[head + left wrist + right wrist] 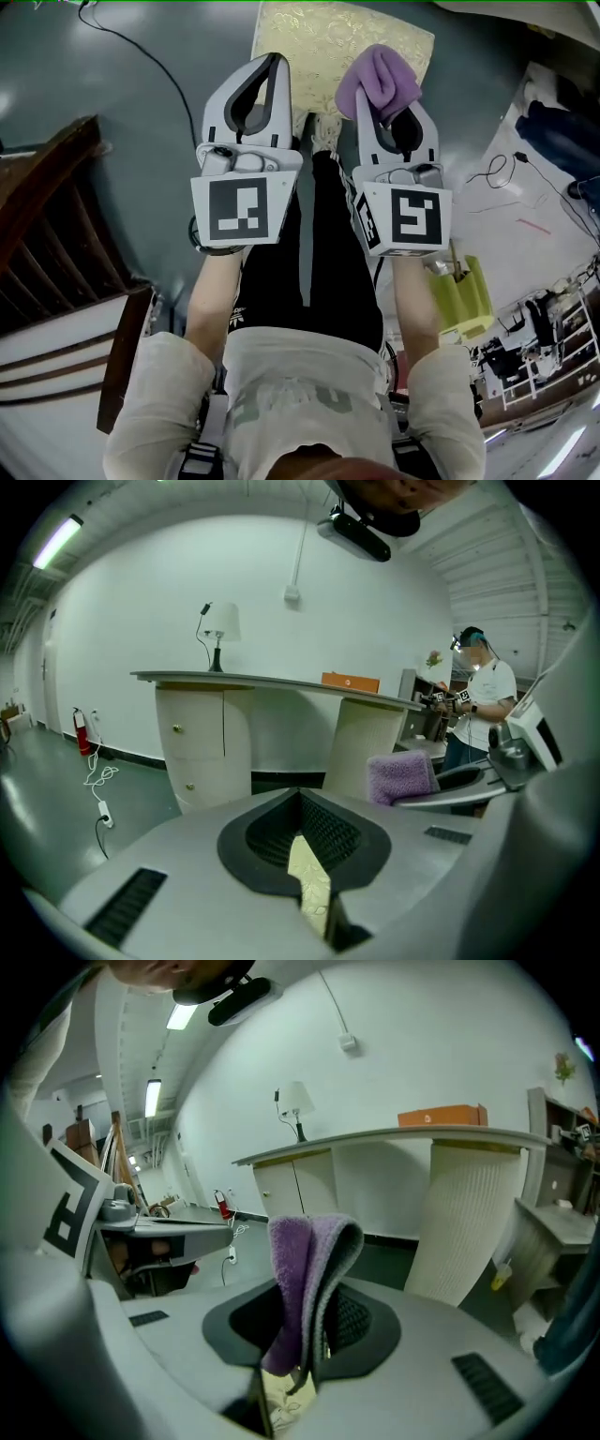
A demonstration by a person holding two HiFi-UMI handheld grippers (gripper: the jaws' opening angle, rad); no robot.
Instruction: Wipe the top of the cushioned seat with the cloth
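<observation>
The right gripper point(384, 111) is closed on a folded purple cloth point(378, 80). In the right gripper view the cloth point(305, 1269) stands upright between the jaws, and its doubled upper edge rises above them. The left gripper point(277, 64) has its jaws together at the tips and nothing between them. Only a narrow slit remains behind the tips.

Both grippers are held side by side, close but apart, in front of the person's body. The pale yellow patterned cushioned seat point(319, 37) stands on the grey floor point(141, 141) beyond the person's legs. In the head view the cloth overlaps the seat's near right edge. Whether cloth and seat touch cannot be told. A strip of the seat point(309, 878) shows through the slit of the left gripper.

A dark wooden chair point(56, 234) stands at the left of the floor. Ahead of the grippers is a curved desk point(281, 681) bearing a lamp point(217, 630) and an orange box point(350, 681).
</observation>
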